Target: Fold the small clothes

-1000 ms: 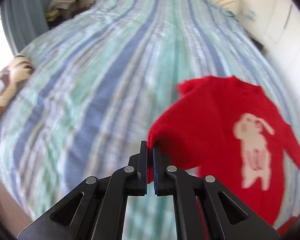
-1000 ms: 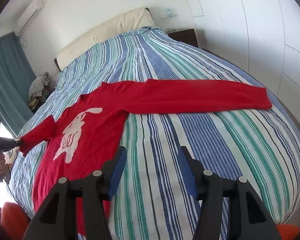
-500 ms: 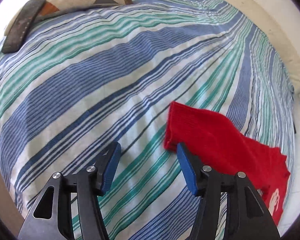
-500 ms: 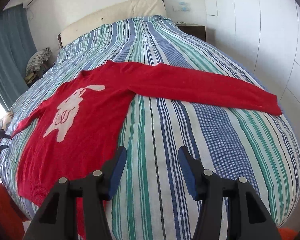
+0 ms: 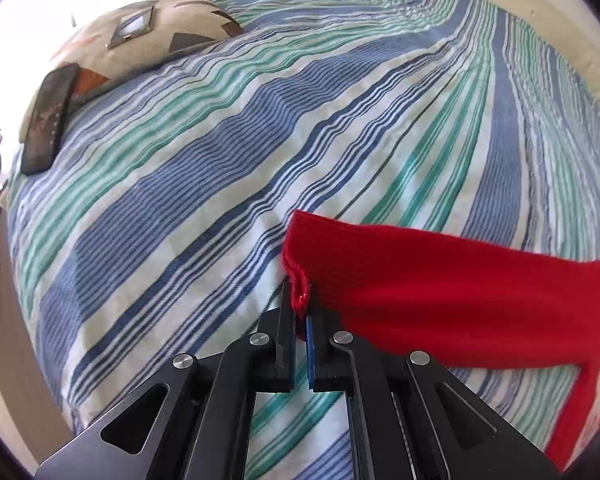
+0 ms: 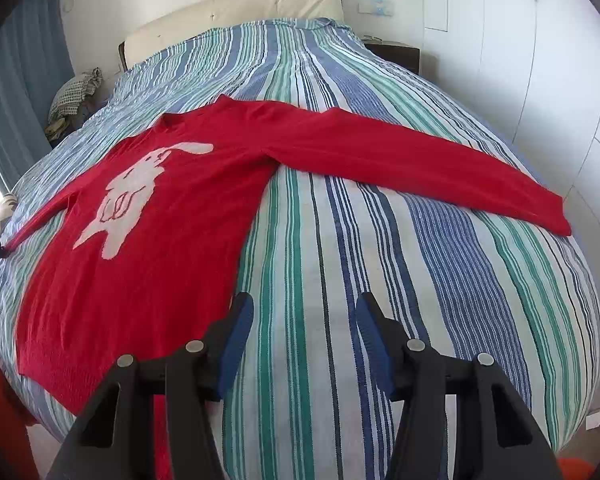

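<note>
This is a bedroom in a home. A big bed [image 6: 380, 240] fills the room, with a cover of blue, green and white stripes. At its far end stands a soft cream headboard [image 6: 236, 12]. A small dark night table [image 6: 396, 54] sits beside the bed, next to white closet doors [image 6: 540, 80]. A blue-green curtain [image 6: 12, 100] hangs by a bright window. A heap of checked cloth [image 6: 76, 92] lies near the curtain. A cushion [image 5: 140, 40] with brown and orange shapes lies at the bed's edge.

Black fingers [image 6: 236, 344], blue pads, silver screws
</note>
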`<state>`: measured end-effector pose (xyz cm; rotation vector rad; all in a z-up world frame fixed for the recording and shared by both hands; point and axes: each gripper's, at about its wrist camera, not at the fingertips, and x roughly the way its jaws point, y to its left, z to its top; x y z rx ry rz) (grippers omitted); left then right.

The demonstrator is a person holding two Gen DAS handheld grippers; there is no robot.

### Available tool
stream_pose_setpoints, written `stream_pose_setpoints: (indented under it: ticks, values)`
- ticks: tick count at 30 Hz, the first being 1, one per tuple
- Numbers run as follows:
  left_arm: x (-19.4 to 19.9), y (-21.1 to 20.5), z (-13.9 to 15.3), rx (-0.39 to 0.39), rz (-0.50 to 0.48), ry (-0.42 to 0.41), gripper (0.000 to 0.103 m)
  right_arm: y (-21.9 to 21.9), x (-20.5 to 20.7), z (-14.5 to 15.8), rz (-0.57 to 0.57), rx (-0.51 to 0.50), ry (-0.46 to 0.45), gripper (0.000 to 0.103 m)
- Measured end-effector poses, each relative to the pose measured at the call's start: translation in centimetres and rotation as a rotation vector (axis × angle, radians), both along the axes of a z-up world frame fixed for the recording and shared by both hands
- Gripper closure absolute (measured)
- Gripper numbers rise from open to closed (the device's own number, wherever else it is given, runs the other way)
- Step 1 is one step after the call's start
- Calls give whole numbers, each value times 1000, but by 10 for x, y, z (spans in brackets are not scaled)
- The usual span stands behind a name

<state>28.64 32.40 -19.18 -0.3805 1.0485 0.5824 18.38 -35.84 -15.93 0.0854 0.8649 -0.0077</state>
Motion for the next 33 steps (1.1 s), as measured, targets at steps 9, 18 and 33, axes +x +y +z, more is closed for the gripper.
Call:
stream_pose_setpoints:
  ticks: [9,18,33]
  values:
    - [10,-7,-27,103,-11,101,101,-13,-1,-1,-48,28,4,49]
    - [-24,-17,12,19,-24,-33,33,-24,-4,3,-121,35,-13,31]
    - [-78,-200,-5,109,-496,-22,12,-46,0,-30,-279,-9,106,25]
